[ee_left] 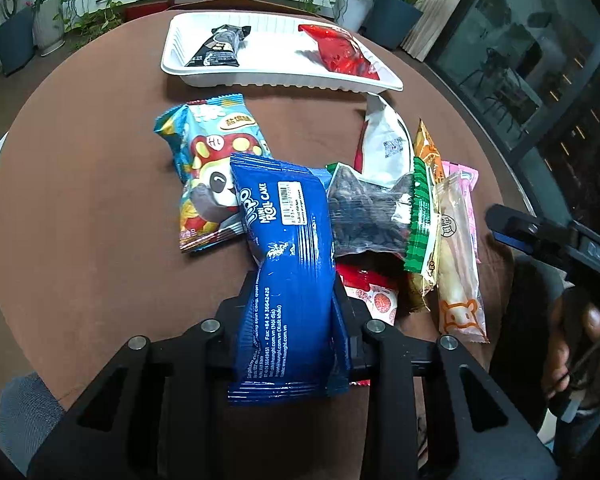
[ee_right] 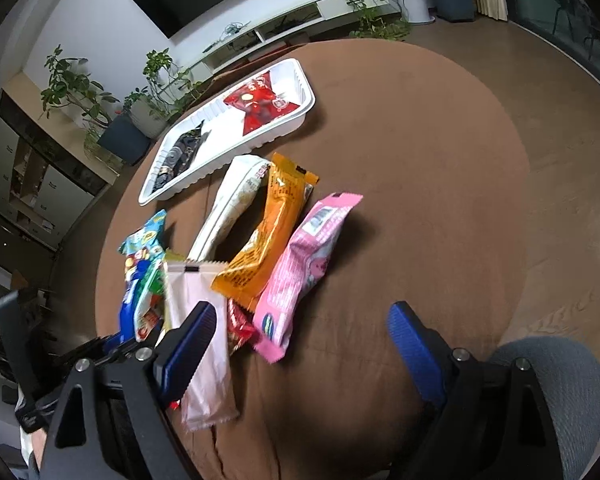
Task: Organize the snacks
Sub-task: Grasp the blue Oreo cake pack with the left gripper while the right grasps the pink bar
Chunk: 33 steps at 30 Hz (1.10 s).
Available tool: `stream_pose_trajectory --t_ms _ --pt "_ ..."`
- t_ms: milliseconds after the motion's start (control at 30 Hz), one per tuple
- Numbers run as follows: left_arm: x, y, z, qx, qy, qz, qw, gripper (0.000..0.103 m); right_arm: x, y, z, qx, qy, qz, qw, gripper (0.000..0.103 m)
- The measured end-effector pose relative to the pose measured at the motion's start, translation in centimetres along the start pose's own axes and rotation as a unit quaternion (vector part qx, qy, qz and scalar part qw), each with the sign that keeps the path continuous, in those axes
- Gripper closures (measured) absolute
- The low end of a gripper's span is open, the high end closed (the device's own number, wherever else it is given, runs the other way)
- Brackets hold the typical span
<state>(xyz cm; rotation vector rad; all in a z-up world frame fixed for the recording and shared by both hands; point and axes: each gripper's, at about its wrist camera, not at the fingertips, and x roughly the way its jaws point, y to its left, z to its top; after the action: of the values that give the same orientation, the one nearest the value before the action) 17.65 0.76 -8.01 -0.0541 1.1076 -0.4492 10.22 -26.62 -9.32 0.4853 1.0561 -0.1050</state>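
In the left wrist view, my left gripper [ee_left: 296, 300] is shut on a blue mini roll cake packet [ee_left: 284, 220], pinching its middle just above the snack pile. Behind it lie a panda-print packet [ee_left: 204, 176], a clear bag of dark seeds [ee_left: 368, 216] and a white pouch [ee_left: 388, 148]. The white tray [ee_left: 284, 80] at the far side holds a black packet [ee_left: 220, 46] and a red one [ee_left: 340, 52]. My right gripper [ee_right: 302, 316] stands open low over the near end of a pink packet [ee_right: 300, 272], beside an orange packet [ee_right: 268, 240] and a pale pink one [ee_right: 200, 340].
The round brown table [ee_right: 420, 160] has bare surface to the right of the pile. A grey chair back [ee_right: 552, 392] sits at its near right edge. Potted plants and a low white shelf stand beyond the tray [ee_right: 172, 196]. A hand [ee_left: 580, 344] shows at the right.
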Motion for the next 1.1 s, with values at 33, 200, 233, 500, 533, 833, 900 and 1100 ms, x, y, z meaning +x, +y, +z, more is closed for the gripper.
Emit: stream_pose_trajectory --t_ms 33,200,233,500,533,833,900,1100 --pt "-0.1 0.1 -0.1 0.0 -0.002 -0.001 1.0 0.073 0.2 0.0 0.2 0.001 0.001 -0.004 1.0 0.015" --pt "-0.6 0.5 -0.7 0.0 -0.01 -0.004 0.9999 0.076 1.8 0.4 1.2 -0.013 0.017 -0.018 1.0 0.032" --pt "-0.6 0.6 -0.8 -0.001 -0.01 -0.005 0.9999 0.076 2.1 0.5 1.2 -0.015 0.022 -0.017 1.0 0.039" --pt "-0.4 0.8 -1.3 -0.003 -0.009 -0.012 0.9999 0.076 2.6 0.7 1.1 -0.029 0.024 -0.015 0.999 0.051" --pt "-0.4 0.7 -1.4 -0.003 -0.009 -0.013 0.9999 0.076 2.6 0.7 1.2 -0.03 0.025 -0.015 0.999 0.054" --pt "-0.3 0.7 -1.6 -0.007 -0.012 -0.016 0.9998 0.078 3.0 0.7 1.1 -0.038 0.028 0.002 0.999 0.081" --pt "-0.4 0.7 -1.7 -0.008 -0.013 -0.018 0.9997 0.078 2.7 0.4 1.0 -0.033 0.025 0.007 0.999 0.083" --pt "-1.1 1.2 -2.0 -0.02 -0.02 -0.031 0.9991 0.078 0.8 -0.7 0.8 -0.012 0.004 0.02 1.0 0.085"
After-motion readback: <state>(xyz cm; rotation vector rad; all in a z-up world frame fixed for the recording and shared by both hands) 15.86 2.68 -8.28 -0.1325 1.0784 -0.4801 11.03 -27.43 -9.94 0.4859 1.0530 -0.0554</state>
